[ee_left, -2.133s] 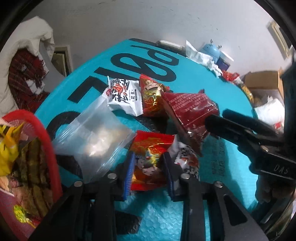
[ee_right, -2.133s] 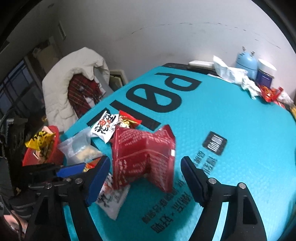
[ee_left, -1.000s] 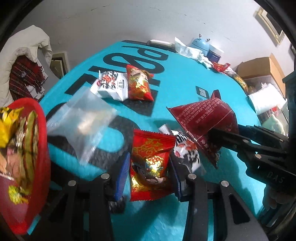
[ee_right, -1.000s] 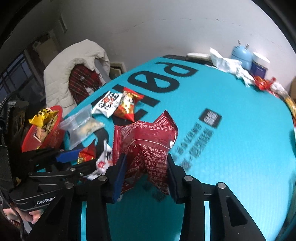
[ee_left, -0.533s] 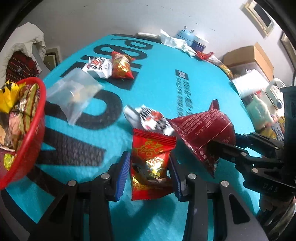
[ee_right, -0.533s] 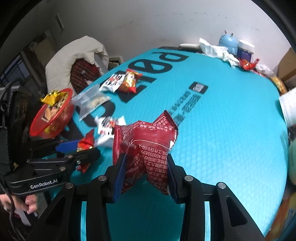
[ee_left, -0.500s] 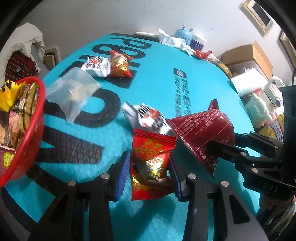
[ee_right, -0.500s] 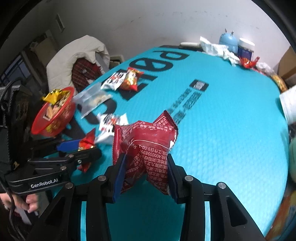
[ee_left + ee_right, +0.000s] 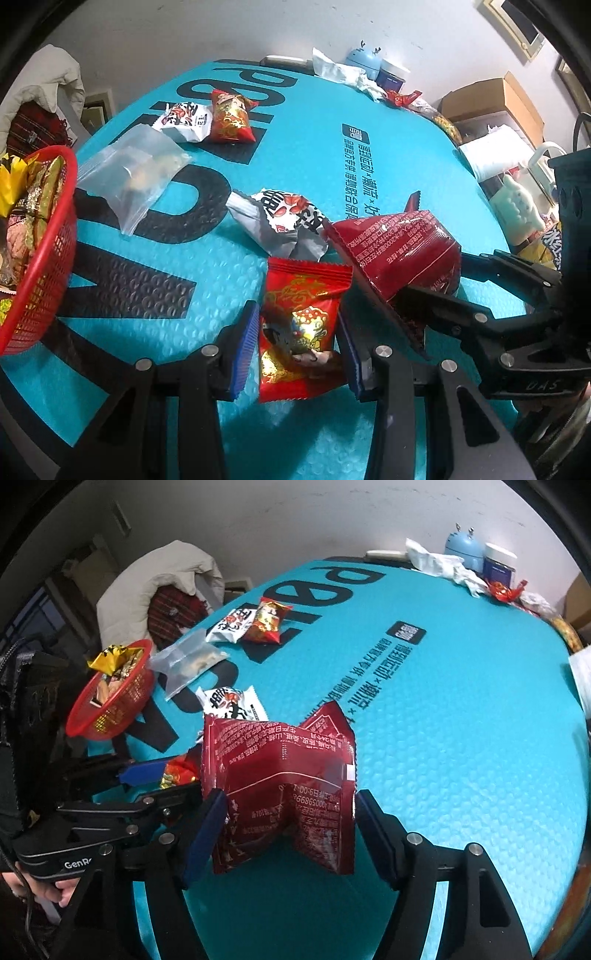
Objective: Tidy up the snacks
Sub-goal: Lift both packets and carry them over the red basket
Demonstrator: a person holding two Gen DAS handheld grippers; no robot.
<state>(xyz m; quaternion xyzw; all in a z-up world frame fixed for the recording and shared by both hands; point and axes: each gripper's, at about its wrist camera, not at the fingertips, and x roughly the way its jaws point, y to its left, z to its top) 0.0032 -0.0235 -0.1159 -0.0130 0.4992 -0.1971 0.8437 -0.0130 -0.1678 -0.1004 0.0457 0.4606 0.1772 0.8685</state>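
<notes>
Jaws of the right gripper [image 9: 288, 827] are opening, with the dark red snack packet [image 9: 280, 794] upright between them, its edges just at the pads. Left gripper [image 9: 295, 341] jaws clamp a red-and-gold candy packet [image 9: 301, 325] above the teal desk [image 9: 388, 177]. Beyond lie a black-and-white snack packet [image 9: 280, 218], a clear zip bag [image 9: 136, 173] and a red mesh basket [image 9: 44, 273] of snacks.
</notes>
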